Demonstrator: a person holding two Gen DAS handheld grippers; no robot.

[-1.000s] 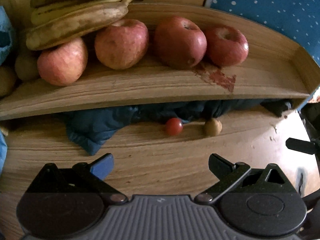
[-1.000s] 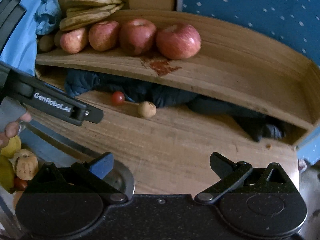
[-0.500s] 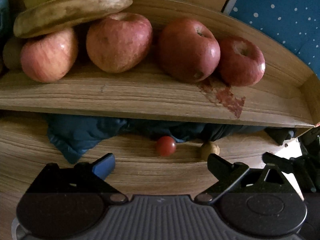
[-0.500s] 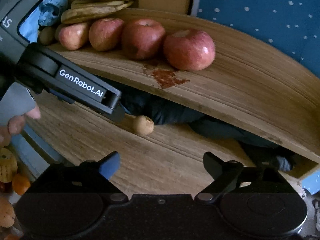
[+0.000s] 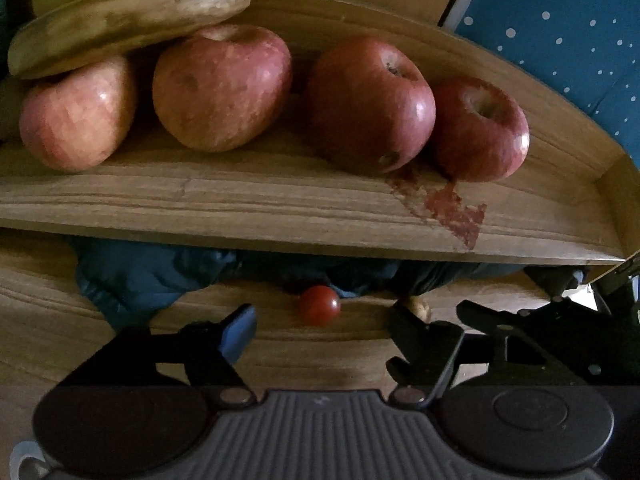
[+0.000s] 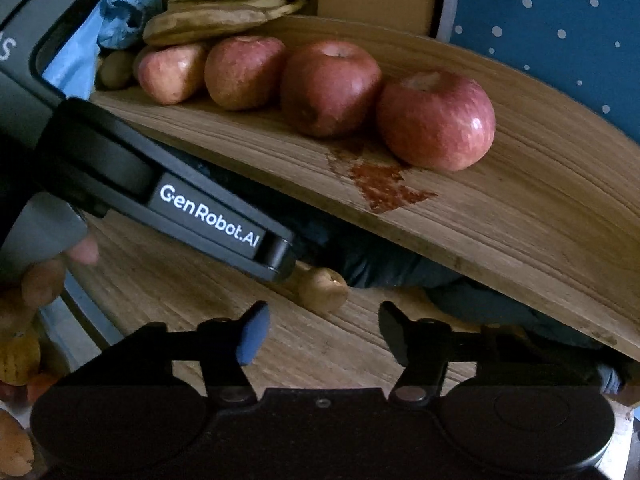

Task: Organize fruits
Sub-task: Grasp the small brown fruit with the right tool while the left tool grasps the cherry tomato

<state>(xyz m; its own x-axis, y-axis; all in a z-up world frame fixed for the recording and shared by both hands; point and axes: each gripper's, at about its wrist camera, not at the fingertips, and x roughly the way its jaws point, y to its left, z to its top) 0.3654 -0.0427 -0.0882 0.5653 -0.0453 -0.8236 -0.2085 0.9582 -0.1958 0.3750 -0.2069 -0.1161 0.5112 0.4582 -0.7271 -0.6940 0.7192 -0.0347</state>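
Note:
A small red tomato lies on the lower wooden board, just ahead of my open, empty left gripper. A small tan fruit lies to its right, just ahead of my open, empty right gripper; in the left wrist view it is half hidden behind my right finger. Several red apples sit in a row on the raised wooden shelf, with bananas stacked at the left. The left gripper's body crosses the right wrist view and hides the tomato there.
A dark blue cloth is bunched under the shelf behind the small fruits. A reddish stain marks the shelf. A blue dotted surface stands behind. More fruit lies at the far left of the right wrist view.
Both grippers have moved forward toward the small fruits under the shelf. The left gripper's body now fills more of the right wrist view. Both stay open.

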